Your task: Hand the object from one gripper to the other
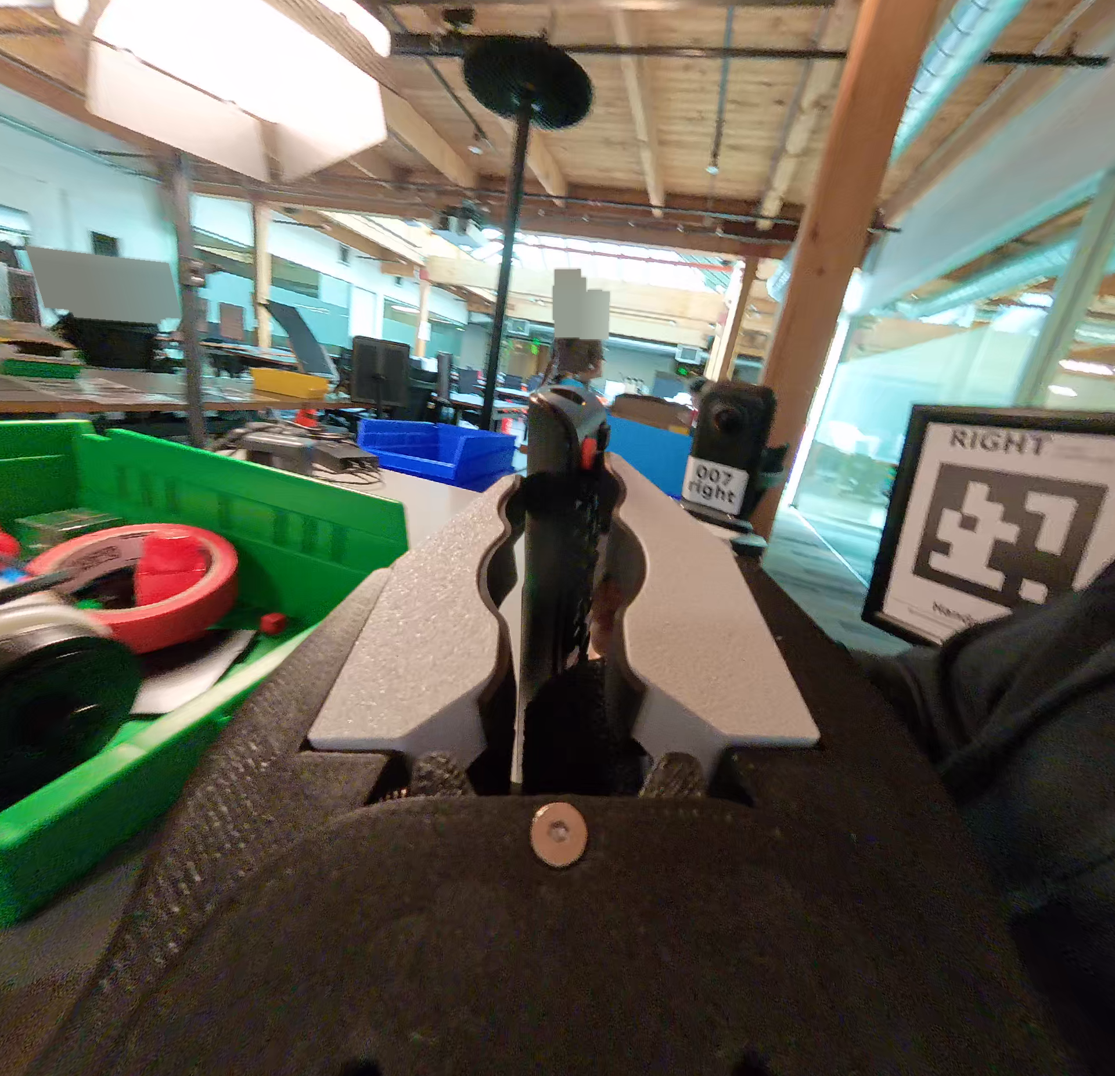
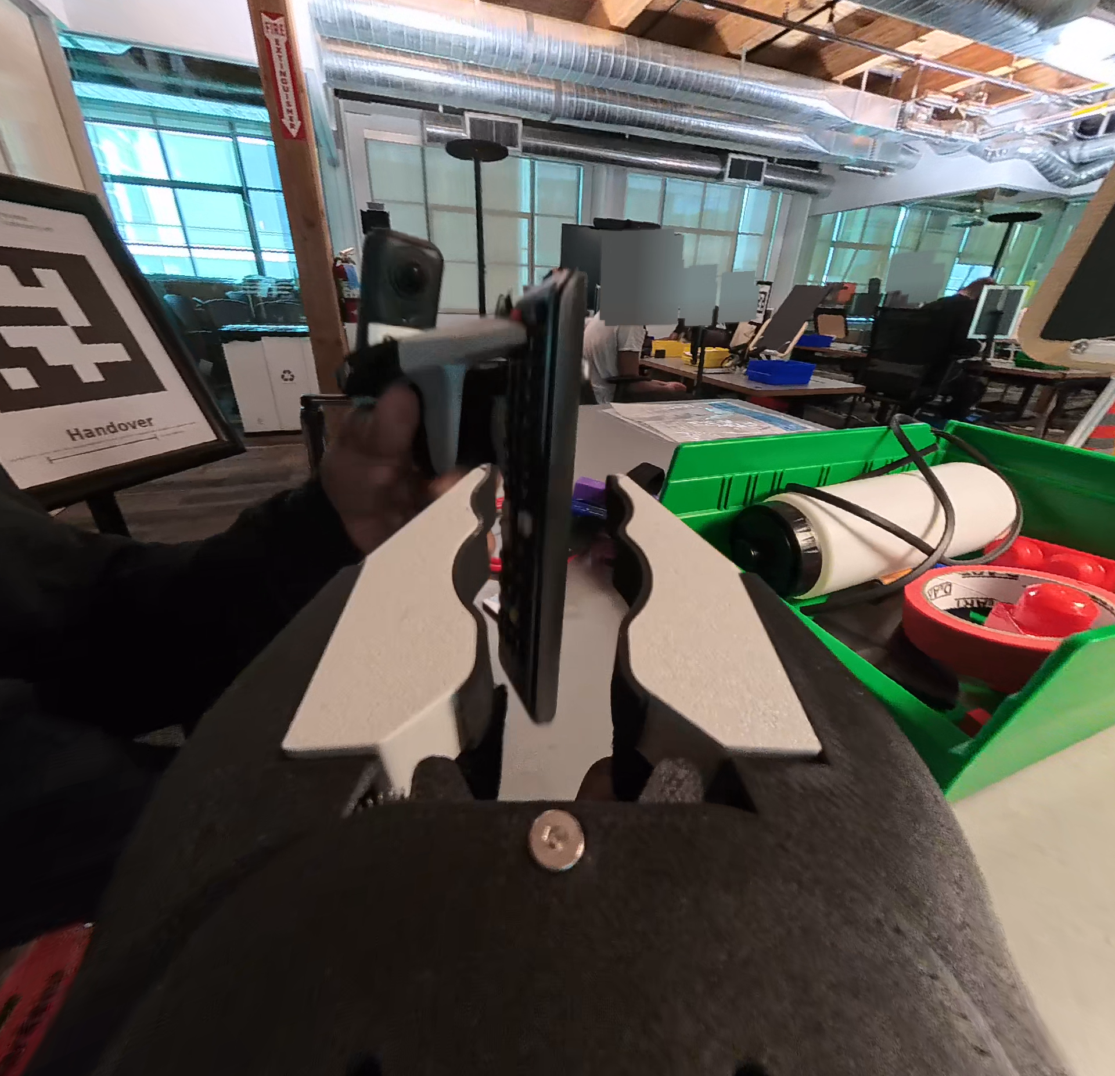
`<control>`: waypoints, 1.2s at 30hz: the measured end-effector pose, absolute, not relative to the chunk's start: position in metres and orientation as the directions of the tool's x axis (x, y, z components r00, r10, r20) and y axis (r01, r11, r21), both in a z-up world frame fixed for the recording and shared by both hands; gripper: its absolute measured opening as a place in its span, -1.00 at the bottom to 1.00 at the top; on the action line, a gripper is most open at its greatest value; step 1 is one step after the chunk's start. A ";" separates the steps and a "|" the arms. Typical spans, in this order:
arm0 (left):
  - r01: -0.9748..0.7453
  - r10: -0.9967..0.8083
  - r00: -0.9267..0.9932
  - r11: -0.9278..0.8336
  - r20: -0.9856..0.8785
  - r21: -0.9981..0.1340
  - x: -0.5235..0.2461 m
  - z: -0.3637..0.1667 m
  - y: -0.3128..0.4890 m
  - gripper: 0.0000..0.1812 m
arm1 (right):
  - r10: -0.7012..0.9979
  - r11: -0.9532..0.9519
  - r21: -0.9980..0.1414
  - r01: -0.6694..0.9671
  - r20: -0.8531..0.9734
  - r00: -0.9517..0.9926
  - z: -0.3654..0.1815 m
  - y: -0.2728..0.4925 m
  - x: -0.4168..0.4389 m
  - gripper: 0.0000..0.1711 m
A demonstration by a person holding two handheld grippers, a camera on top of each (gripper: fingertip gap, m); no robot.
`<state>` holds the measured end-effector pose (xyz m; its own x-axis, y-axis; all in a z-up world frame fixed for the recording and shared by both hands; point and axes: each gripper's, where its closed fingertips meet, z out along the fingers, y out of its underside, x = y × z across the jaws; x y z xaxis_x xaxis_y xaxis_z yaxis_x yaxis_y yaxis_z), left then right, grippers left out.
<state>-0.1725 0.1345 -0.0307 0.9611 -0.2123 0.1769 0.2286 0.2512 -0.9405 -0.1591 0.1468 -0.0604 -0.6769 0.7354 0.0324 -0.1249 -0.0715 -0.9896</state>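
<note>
A black remote control [image 1: 552, 564] stands upright between the grey fingers of my left gripper [image 1: 561, 486], which is shut on it. In the right wrist view the remote [image 2: 540, 564] hangs down between the fingers of my right gripper [image 2: 548, 486]. That gripper is open around the remote's lower half, with gaps on both sides. The left gripper [image 2: 519, 329] clamps the remote near its top, held by a hand in a dark sleeve [image 2: 374, 462]. The right gripper's camera [image 1: 733, 425] shows just beyond the remote in the left wrist view.
A green bin [image 2: 754, 474] at the right holds a white bottle [image 2: 875, 522], a black cable and a red tape roll [image 2: 995, 625]; the bin also shows in the left wrist view [image 1: 253, 504]. A framed marker sign [image 2: 90, 335] stands at the left. A wooden post [image 1: 832, 232] and a blue bin [image 1: 440, 450] lie behind. My left and right fingertips are right by each other.
</note>
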 end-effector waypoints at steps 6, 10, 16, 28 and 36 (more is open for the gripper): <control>0.155 0.052 0.983 0.295 0.178 -0.943 -0.234 0.003 0.065 -0.73 | 0.764 -0.040 -0.997 -0.073 0.017 -0.645 -0.071 0.149 -0.168 -0.58; 0.115 0.261 0.948 0.256 0.183 -0.960 -0.277 -0.003 0.028 -0.73 | 0.779 -0.020 -0.999 -0.050 0.015 -0.626 -0.077 0.151 -0.173 -0.59; 0.201 0.327 0.903 0.252 0.279 -0.947 -0.312 -0.026 0.018 -0.73 | 0.798 -0.012 -0.999 -0.035 0.011 -0.603 -0.080 0.156 -0.177 -0.61; 0.286 0.530 0.804 0.053 0.269 -0.957 -0.370 -0.086 0.027 -0.73 | 0.821 -0.030 -0.999 -0.012 -0.017 -0.571 -0.082 0.163 -0.182 -0.63; 0.214 0.695 0.716 -0.136 0.061 -0.967 -0.387 -0.110 0.020 -0.71 | 0.841 -0.061 -0.998 -0.008 -0.047 -0.540 -0.080 0.171 -0.185 -0.65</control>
<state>-0.3874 0.0196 -0.1105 0.7160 0.6954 0.0607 0.2144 -0.1363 -0.9672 -0.1848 0.1714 -0.0803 -0.5395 0.8406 -0.0470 -0.0085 -0.0612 -0.9981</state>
